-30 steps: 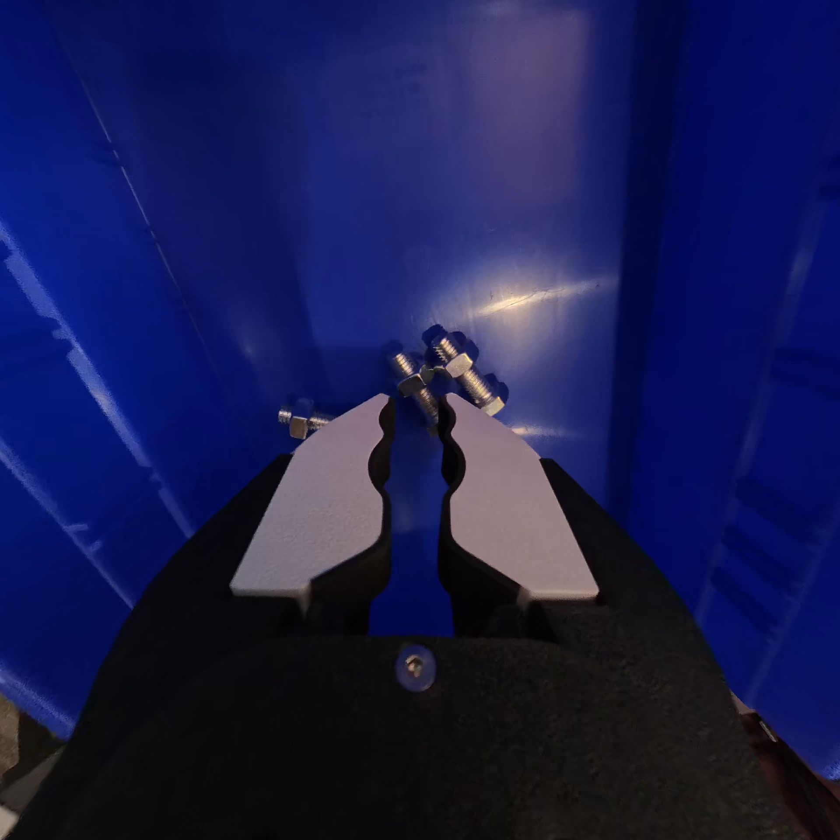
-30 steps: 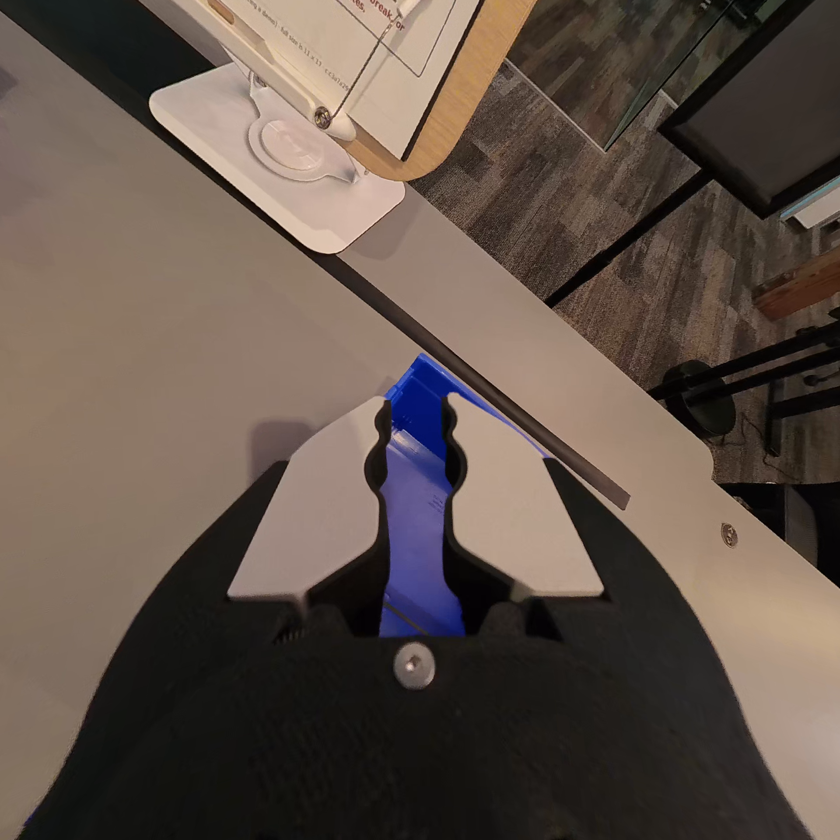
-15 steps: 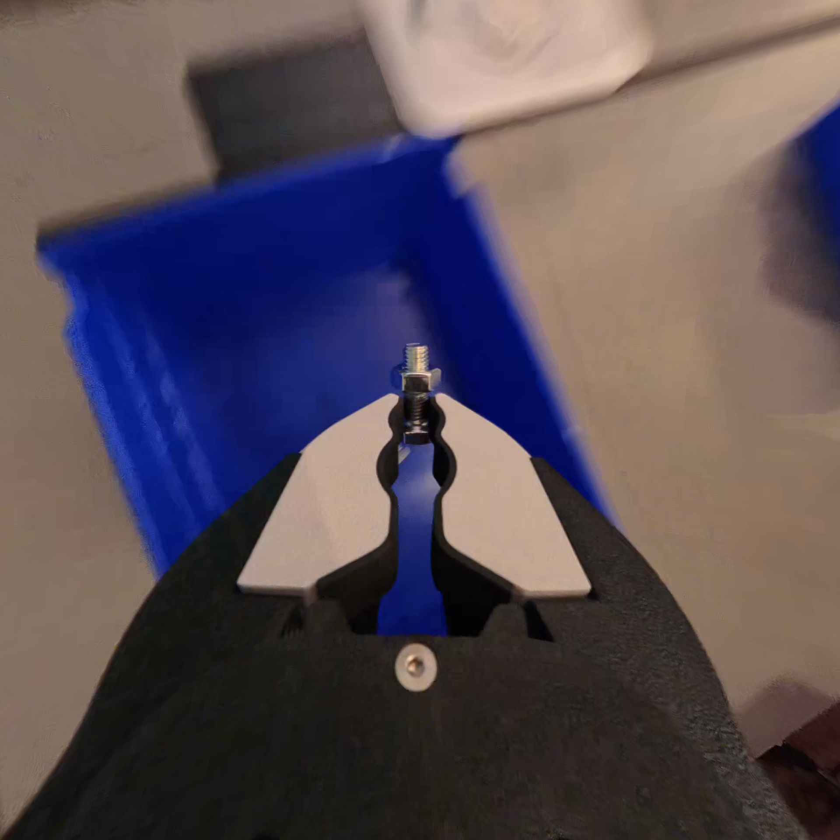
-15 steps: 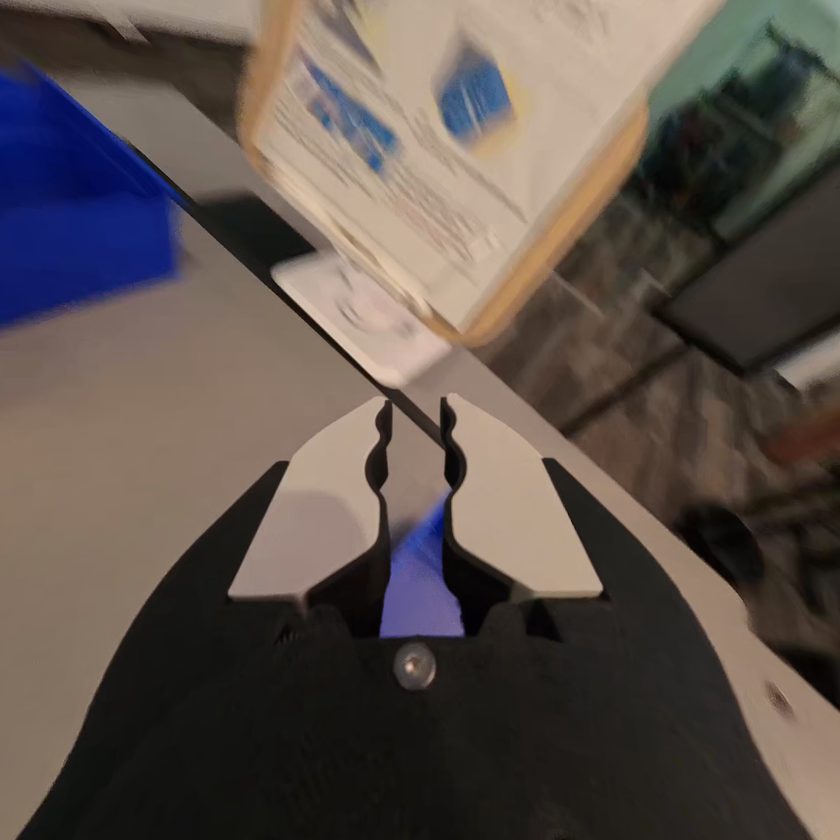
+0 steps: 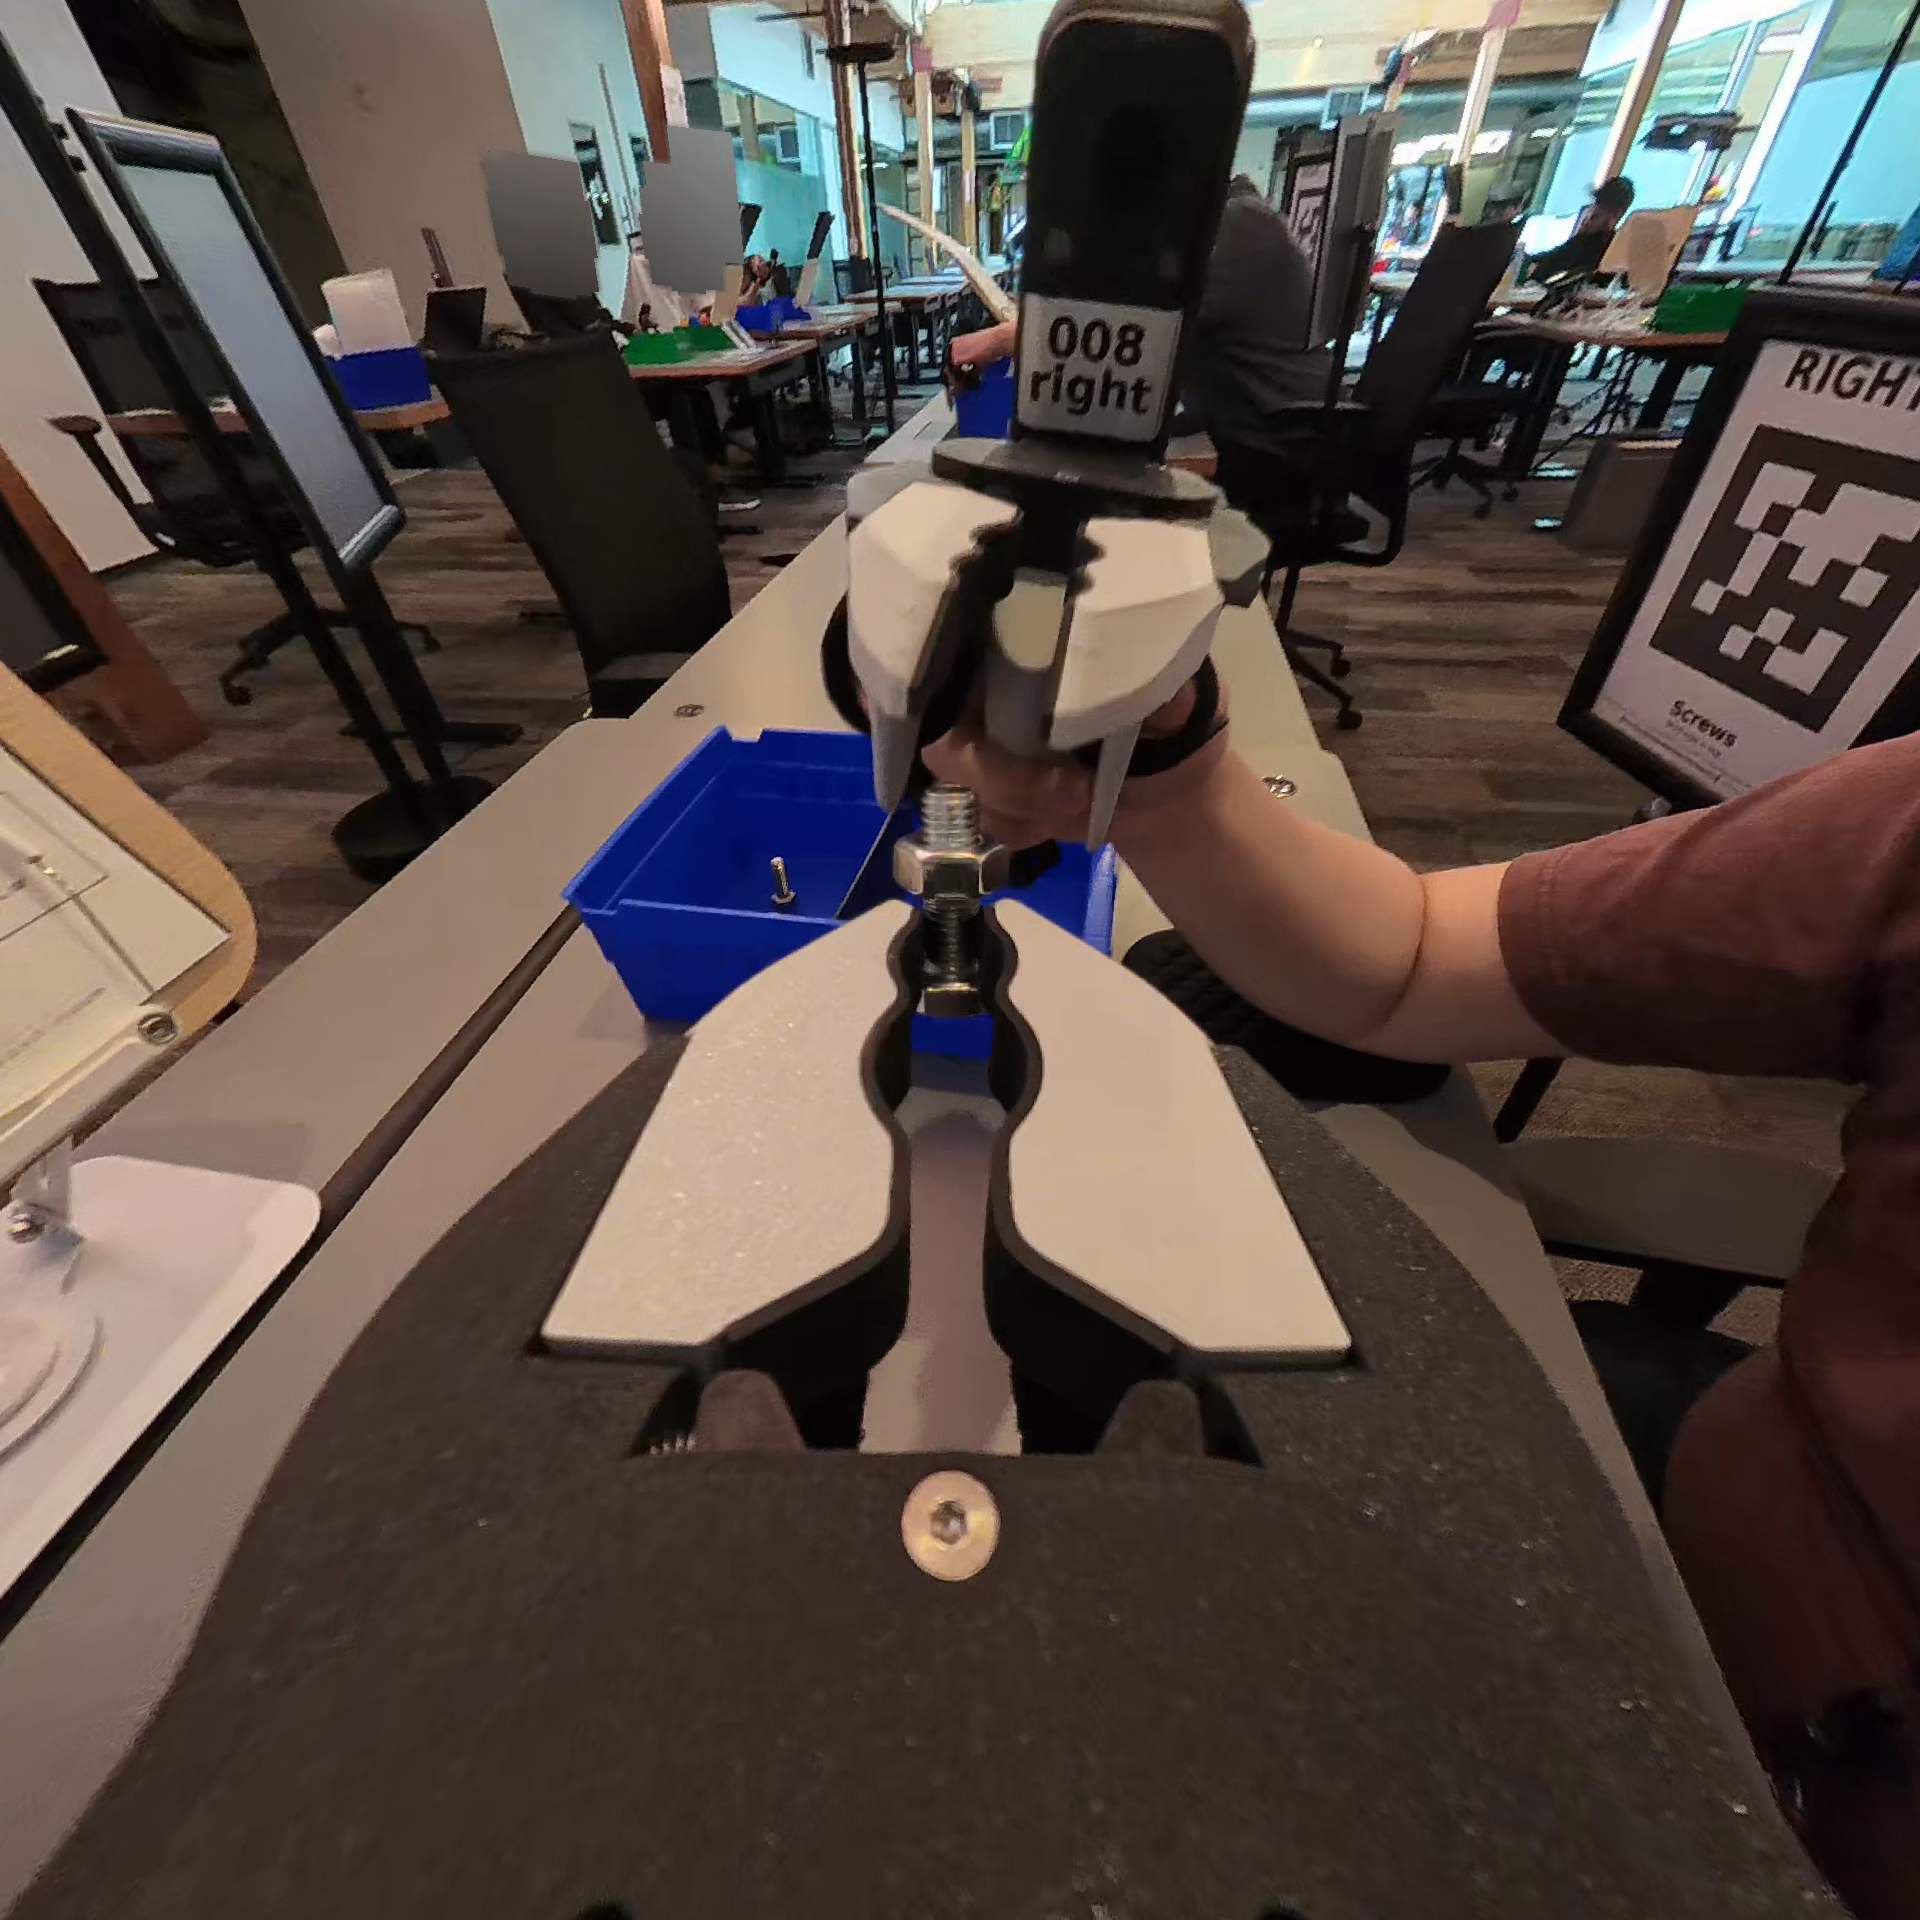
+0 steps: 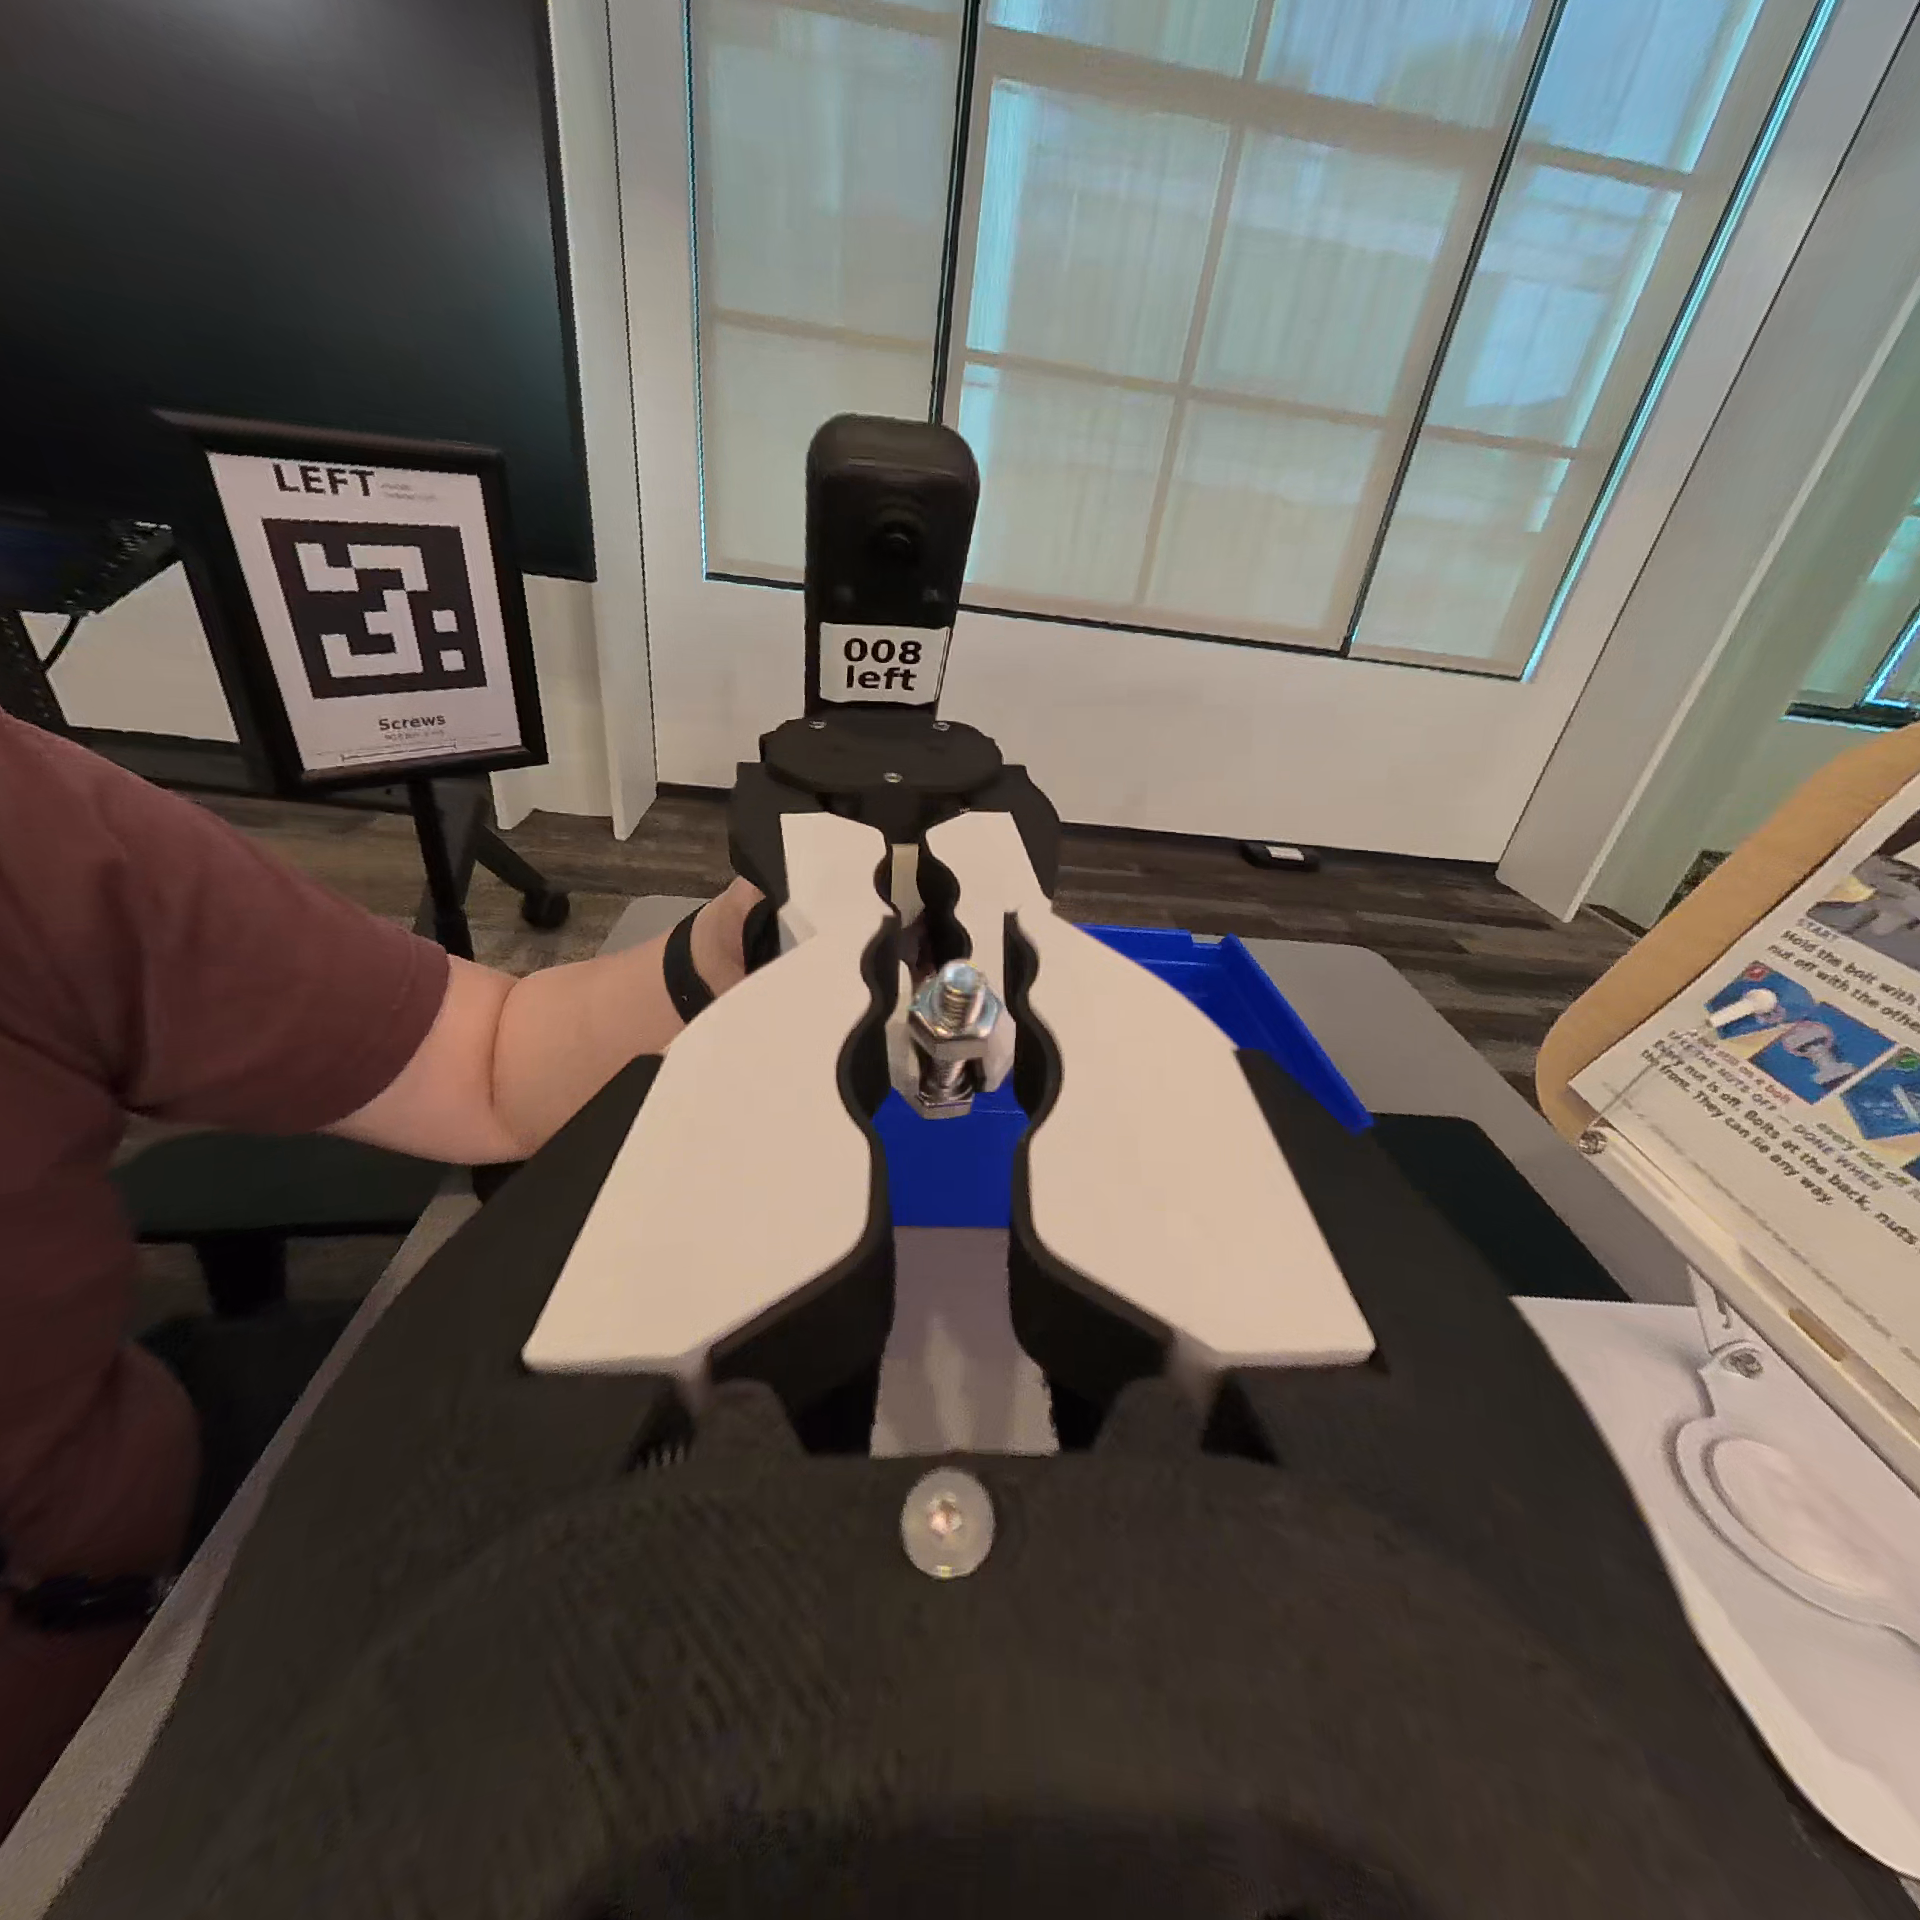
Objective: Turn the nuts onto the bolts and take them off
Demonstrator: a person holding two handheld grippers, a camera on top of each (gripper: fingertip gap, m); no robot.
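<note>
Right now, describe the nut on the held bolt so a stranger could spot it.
Above the blue bin, the left gripper holds a bolt upright. The nut is the hex collar partway down its thread, just above the fingertips, unlike the lone bolt lying in the bin.

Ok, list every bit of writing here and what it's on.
I don't quote writing; these bear it:
White label on camera, left wrist view: readable.
White label on camera, right wrist view: readable.
Framed marker sign, left wrist view: large print readable, fine print too small.
Framed marker sign, right wrist view: likewise.
Instruction sheet: partly readable.
</note>
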